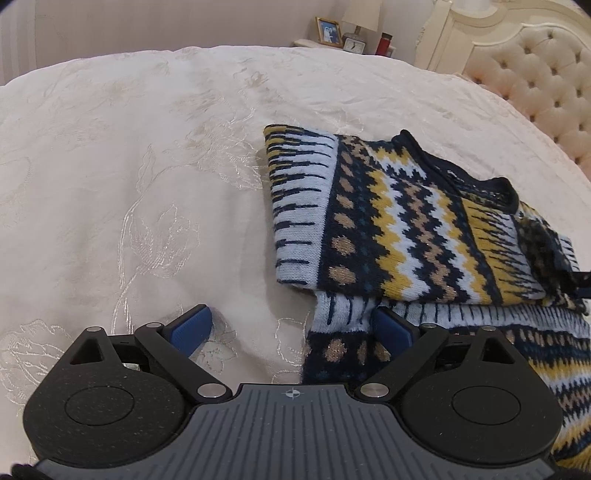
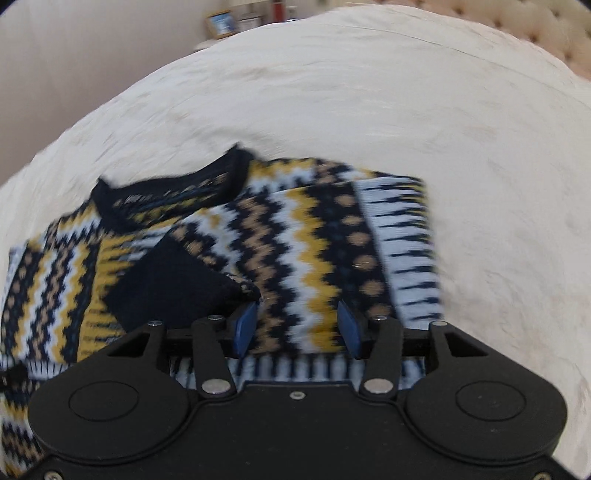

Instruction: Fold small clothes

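Sweater [image 1: 399, 221] half-folded on bed [image 1: 147, 147], left gripper [image 1: 291, 325] jaws spread, right gripper [image 2: 297, 325] tilted down, jaws apart.

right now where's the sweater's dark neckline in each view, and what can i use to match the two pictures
Left wrist view: the dark neckline runs along the upper right of the patterned sweater, right of centre.
Right wrist view: the dark neckline sits at the sweater's upper left, left of centre, blurred.
Shared landmark: the gold-framed picture on the nightstand beyond the bed, top centre in the left view, top left in the right.
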### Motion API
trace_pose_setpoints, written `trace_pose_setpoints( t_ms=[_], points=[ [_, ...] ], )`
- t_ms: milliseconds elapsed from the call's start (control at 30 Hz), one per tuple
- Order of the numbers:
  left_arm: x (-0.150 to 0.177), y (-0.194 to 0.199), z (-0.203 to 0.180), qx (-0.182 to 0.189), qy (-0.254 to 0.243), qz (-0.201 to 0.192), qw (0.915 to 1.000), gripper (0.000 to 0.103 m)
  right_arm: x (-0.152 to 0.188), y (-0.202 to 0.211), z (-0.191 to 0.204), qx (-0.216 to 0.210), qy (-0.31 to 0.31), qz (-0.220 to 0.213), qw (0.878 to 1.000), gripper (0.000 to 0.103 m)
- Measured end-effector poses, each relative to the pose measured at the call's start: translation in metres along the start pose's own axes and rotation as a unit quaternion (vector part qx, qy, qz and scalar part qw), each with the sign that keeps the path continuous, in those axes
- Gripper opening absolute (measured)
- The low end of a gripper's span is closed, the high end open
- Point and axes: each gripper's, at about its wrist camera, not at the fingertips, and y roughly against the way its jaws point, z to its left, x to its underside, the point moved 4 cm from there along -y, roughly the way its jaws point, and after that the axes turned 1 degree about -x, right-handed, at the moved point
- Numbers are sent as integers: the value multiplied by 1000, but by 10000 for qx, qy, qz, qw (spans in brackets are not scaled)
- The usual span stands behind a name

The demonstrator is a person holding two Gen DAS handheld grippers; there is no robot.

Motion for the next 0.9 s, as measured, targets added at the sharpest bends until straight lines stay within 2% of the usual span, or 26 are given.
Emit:
trace_pose_setpoints(
  t_ms=[133,233,267,333,367,500,667,800,833,900],
  points=[
    [1,1,-2,-20,-10,4,10000,95,-9,17,-13,391,-47,-528,9978,57],
    [1,1,-2,-23,-12,4,10000,95,-13,29,-9,242,-16,-963,9951,58],
    [1,1,-2,-24,-11,4,10000,95,-13,31,-1,113,166,-1047,9943,59],
    [1,0,-2,-28,-21,5,10000,95,-10,32,22,-176,693,-1118,9912,73],
    [0,0,-2,-29,-29,5,10000,95,-6,32,36,-315,993,-1138,9880,76],
    [1,1,-2,-25,-41,-1,10000,95,15,21,84,-498,2087,-1088,9706,77],
    [1,0,-4,-87,-99,-19,9999,96,44,0,117,-581,2927,-948,9497,78],
    [1,3,-6,-137,-163,-110,9997,96,52,-6,122,-272,3413,-1042,9338,77],
    [0,4,-7,-147,-183,-155,9996,96,50,-4,119,-116,3392,-1091,9343,77],
    [-2,11,-8,-217,-250,-306,9990,96,36,-4,102,177,3076,-1154,9443,77]
  ],
)
